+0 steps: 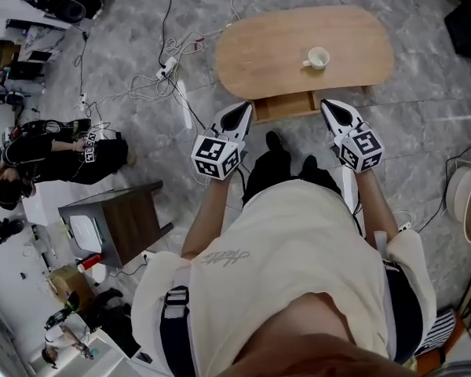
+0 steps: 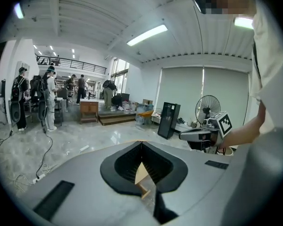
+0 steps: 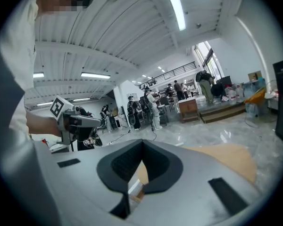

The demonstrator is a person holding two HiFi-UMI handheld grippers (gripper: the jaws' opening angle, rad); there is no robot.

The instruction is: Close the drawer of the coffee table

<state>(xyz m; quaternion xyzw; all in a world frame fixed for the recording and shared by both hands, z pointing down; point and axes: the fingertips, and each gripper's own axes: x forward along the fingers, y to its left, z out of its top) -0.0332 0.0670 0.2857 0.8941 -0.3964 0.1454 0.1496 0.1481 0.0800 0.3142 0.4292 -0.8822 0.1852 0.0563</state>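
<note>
My left gripper (image 2: 141, 144) has its two black-padded jaws brought together at the tips, with nothing caught between them. Only a sliver of pale wood shows through the hollow behind the tips. My right gripper (image 3: 142, 144) is the same, tips meeting and empty, with pale wood in the gap.

From the head view, both noses point at the shallow light-wood drawer (image 1: 286, 105). It stands part-way out from under the near edge of the oval light-wood coffee table (image 1: 251, 61). My left gripper is at the left end of the drawer front and my right gripper at the right end. I cannot tell whether either tip is touching the front or just short of it.

A small white handled cup (image 1: 318, 57) sits on the tabletop, right of centre and well back from the drawer. The table rests on a glossy grey marbled floor (image 1: 424, 124), and a white power strip with trailing cables (image 1: 166, 69) lies off its left end.

I judge the closing push is about to start, and unevenness is the main risk. If one tip leads, the drawer could skew and bind in its runners. If a tip rides off the front's edge, it could jab under the tabletop. Too hard a shove could slide the table on that smooth floor and upset the cup
</note>
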